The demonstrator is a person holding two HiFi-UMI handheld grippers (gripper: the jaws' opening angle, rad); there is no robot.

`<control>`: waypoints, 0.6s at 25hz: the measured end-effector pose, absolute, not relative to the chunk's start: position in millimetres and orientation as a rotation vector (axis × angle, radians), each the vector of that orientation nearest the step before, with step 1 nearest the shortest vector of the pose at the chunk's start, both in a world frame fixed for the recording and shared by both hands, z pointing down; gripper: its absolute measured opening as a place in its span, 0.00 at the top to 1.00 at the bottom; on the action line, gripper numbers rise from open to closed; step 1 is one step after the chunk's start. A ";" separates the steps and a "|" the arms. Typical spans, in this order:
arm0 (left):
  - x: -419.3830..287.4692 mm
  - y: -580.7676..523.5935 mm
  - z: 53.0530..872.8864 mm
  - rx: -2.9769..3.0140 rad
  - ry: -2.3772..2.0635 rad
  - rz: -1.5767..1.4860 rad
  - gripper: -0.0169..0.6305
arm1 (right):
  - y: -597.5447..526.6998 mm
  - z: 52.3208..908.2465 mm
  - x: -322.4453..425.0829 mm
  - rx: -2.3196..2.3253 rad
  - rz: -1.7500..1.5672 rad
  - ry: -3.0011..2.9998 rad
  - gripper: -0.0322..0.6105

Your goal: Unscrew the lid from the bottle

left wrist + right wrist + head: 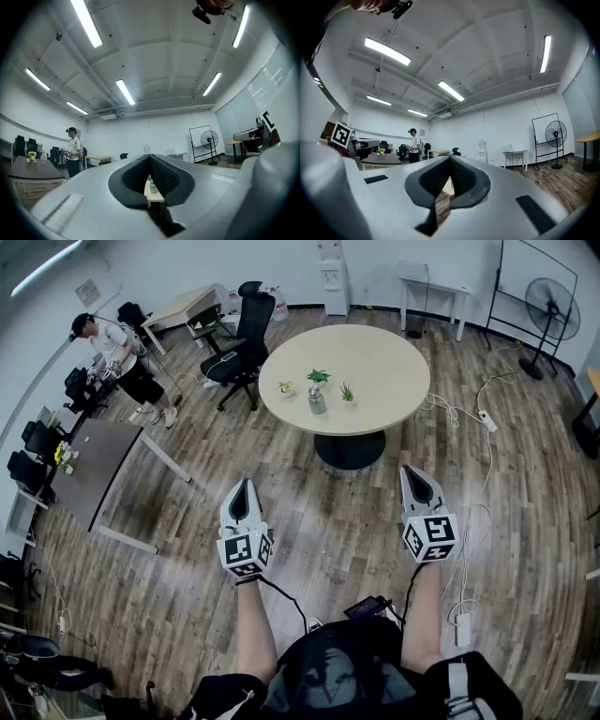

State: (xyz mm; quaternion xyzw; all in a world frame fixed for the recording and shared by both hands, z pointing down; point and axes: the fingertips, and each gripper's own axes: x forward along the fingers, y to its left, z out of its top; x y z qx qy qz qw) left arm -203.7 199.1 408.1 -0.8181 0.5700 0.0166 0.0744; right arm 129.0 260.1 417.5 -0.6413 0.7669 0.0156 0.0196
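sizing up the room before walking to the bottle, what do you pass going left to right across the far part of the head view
person -> black office chair -> bottle -> white side table -> standing fan

Your round light tabletop sits on a dark pedestal on the wood floor, and near its middle you've got a greyish bottle with a leafy plant just behind it, a small flower pot on its left and a small green pot on its right.
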 end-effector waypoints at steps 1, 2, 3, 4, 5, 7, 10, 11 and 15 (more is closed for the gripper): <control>-202.2 199.6 407.5 -2.452 1.710 0.049 0.97 | 260.0 417.7 130.6 -1.991 0.050 2.379 0.95; -200.8 200.0 406.9 -2.450 1.709 0.047 0.97 | 259.8 418.0 132.1 -1.994 0.052 2.378 0.95; -199.6 200.2 406.3 -2.448 1.707 0.045 0.97 | 259.5 418.5 133.4 -2.001 0.056 2.380 0.95; -198.5 200.3 406.0 -2.446 1.705 0.044 0.97 | 259.0 419.3 134.3 -2.010 0.060 2.382 0.95; -197.7 200.8 406.1 -2.446 1.703 0.043 0.97 | 258.9 420.3 135.0 -2.017 0.065 2.385 0.95; -196.7 202.8 407.3 -2.445 1.704 0.039 0.97 | 260.4 421.4 136.1 -2.019 0.068 2.375 0.95; -195.8 205.5 407.7 -2.438 1.707 0.032 0.97 | 264.7 418.6 136.3 -2.017 0.095 2.352 0.95; -194.9 206.4 407.7 -2.441 1.706 0.031 0.97 | 265.9 417.4 135.3 -2.022 0.116 2.360 0.95; -187.7 213.9 404.9 -2.446 1.716 0.059 0.97 | 273.0 410.7 136.9 -2.008 0.195 2.385 0.95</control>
